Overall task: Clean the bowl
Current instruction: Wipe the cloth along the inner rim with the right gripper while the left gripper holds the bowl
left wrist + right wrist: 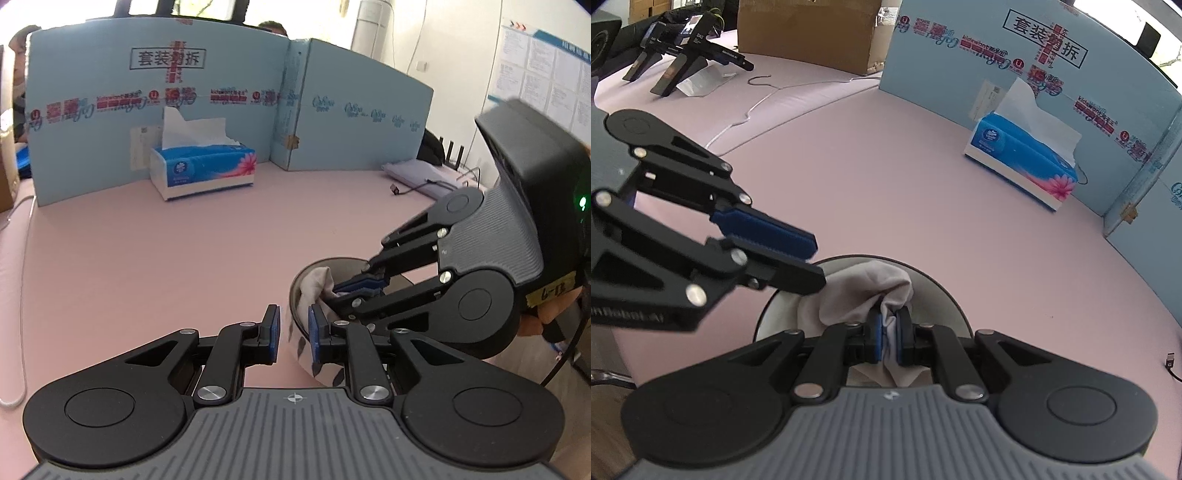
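Right wrist view, cardboard screen [979, 55] printed "套装" and "拆", "kidswant" tape

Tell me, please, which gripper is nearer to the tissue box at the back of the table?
Neither clearly. The left gripper straddles the bowl rim, the right gripper pinches the cloth inside that bowl, and the tissue box stands well beyond both.

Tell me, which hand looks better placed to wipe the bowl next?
The right gripper: it's shut on the cloth inside the bowl. The left gripper only straddles the rim.
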